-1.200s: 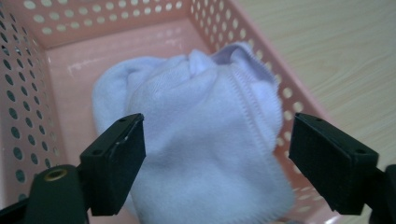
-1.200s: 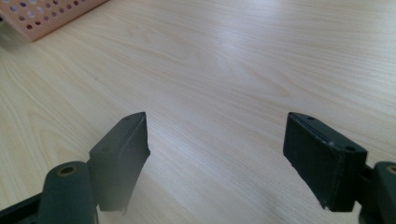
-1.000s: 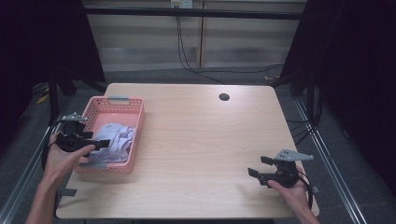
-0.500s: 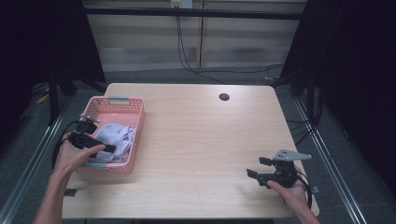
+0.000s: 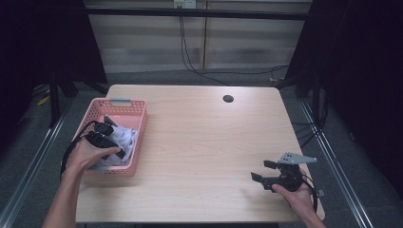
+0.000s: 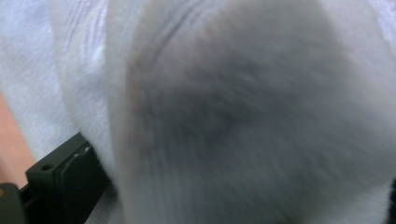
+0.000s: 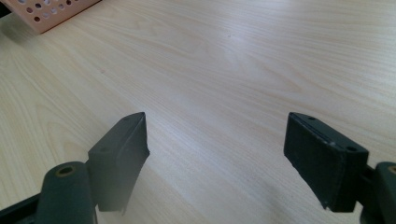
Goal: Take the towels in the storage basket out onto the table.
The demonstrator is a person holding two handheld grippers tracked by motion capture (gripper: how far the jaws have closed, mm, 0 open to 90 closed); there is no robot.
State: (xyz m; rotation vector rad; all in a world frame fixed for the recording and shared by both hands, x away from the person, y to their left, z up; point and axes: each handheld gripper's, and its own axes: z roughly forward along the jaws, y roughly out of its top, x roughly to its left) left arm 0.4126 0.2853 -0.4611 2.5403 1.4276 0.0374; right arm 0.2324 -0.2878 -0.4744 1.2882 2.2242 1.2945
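Pink basket [image 5: 138,142] at mid-left of high view, w/ white cloth [image 5: 124,138] piled inside. Left gripper [image 5: 112,137] down in basket, right up against cloth; jaw state can't tell, cloth too close & blurry. Right gripper [image 5: 262,171] at lower right over bare table [image 5: 199,142], jaws spread wide, holding nothing. Small dark hole [image 5: 228,99] near top of table.

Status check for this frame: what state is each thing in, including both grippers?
Left gripper: down in the basket, pressed into the cloth; open or shut cannot be told.
Right gripper: open, holding nothing, low over the table.
Pink basket: upright, holding cloth.
White cloth: crumpled inside the basket.
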